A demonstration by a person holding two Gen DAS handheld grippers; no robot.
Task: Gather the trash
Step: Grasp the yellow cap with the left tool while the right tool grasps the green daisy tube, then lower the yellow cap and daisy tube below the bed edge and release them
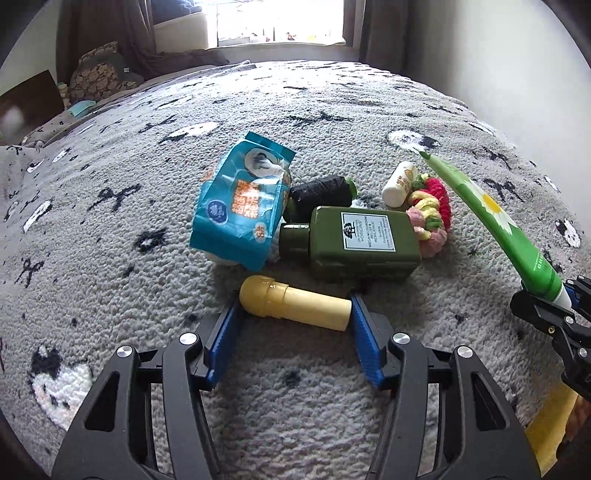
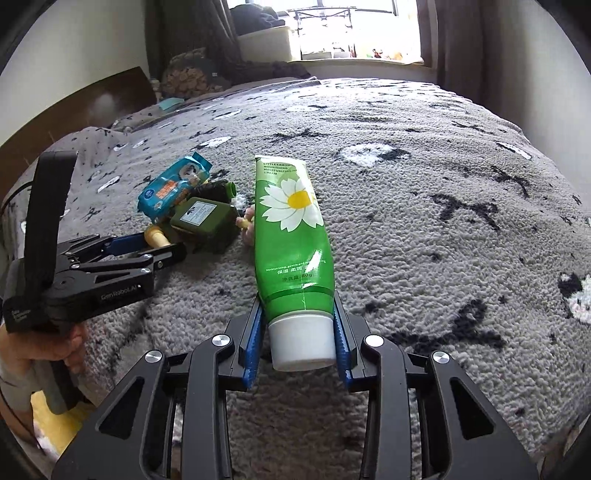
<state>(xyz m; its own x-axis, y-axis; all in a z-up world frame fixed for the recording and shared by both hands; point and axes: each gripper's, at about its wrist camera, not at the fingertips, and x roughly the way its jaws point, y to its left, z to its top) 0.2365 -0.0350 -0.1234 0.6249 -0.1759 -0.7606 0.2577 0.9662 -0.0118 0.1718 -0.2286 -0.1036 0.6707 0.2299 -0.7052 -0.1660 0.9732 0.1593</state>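
Note:
A pile of items lies on a grey fleece blanket (image 1: 110,229). My left gripper (image 1: 295,308) has its blue pads at both ends of a yellow tube (image 1: 295,304), which lies crosswise on the blanket. Behind it are a green bottle (image 1: 354,243), a blue wipes pack (image 1: 240,199), a black spool (image 1: 321,192), a small cream bottle (image 1: 399,184) and a knitted scrunchie (image 1: 432,214). My right gripper (image 2: 299,325) is shut on a green daisy cream tube (image 2: 291,229) near its white cap and holds it above the blanket; it also shows in the left wrist view (image 1: 495,225).
The blanket covers a bed that runs back to a bright window (image 1: 280,22). Pillows (image 1: 99,74) and a dark headboard (image 1: 29,99) are at the far left. A white wall (image 1: 517,55) is on the right. Yellow cloth (image 1: 546,428) shows below the bed edge.

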